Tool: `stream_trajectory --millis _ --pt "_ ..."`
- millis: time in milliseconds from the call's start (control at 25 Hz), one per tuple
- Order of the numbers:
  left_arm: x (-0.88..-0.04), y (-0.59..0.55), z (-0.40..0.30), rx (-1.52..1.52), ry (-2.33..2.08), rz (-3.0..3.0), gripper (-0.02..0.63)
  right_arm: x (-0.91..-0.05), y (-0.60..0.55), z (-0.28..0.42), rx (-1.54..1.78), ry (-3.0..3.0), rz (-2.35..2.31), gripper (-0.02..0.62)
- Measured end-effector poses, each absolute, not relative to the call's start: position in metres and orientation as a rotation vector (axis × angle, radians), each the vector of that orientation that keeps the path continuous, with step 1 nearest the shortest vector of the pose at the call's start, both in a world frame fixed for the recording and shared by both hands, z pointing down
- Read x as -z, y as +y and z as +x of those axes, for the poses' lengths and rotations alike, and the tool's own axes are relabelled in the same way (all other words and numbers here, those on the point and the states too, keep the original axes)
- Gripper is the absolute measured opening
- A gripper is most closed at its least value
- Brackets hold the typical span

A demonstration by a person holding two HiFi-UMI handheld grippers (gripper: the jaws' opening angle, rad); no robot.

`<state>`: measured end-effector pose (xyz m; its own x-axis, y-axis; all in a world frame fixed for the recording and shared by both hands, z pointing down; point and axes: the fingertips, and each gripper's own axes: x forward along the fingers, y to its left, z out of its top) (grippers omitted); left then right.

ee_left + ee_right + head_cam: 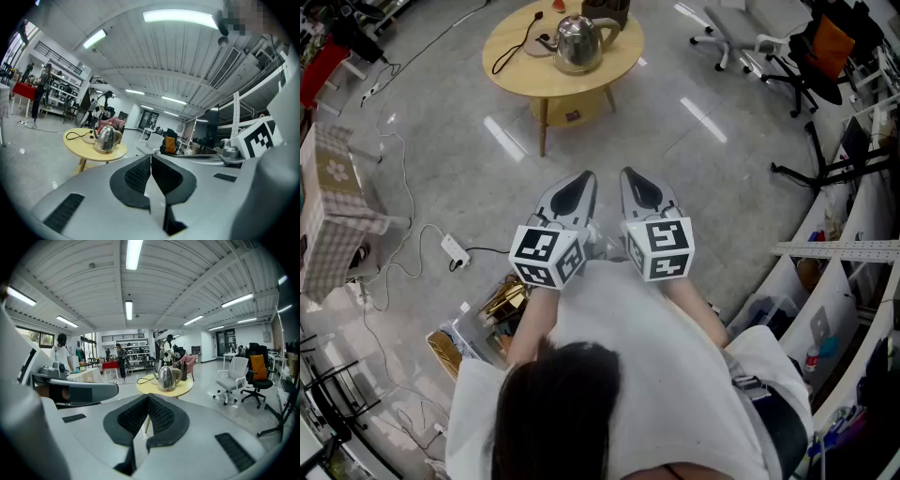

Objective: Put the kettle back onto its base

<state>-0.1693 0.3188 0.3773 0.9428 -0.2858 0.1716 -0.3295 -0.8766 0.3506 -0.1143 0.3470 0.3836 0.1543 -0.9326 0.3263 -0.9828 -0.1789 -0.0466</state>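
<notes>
Two empty grippers, one kettle (578, 42) off its base (541, 41).
Head view: left gripper (585, 178) and right gripper (629, 174) hang mid-frame, well short of the round table (516, 80) at top, where the kettle stands beside its base. Left gripper view: jaws pressed together, empty. Right gripper view: the same.

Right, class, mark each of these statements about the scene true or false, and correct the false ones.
1. The kettle stands on the round table. True.
2. The right gripper holds the kettle. False: it is shut on nothing, well short of the table.
3. The left gripper has its jaws together. True.
4. A white power strip lies on the table. False: it lies on the floor.
</notes>
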Motion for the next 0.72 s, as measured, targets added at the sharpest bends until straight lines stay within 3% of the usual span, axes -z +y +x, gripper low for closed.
stream_trajectory --millis 720 --pt "-0.380 0.339 -0.154 -0.173 -0.438 2.722 0.028 -0.385 0.361 -0.116 -0.411 -1.985 2.176 0.028"
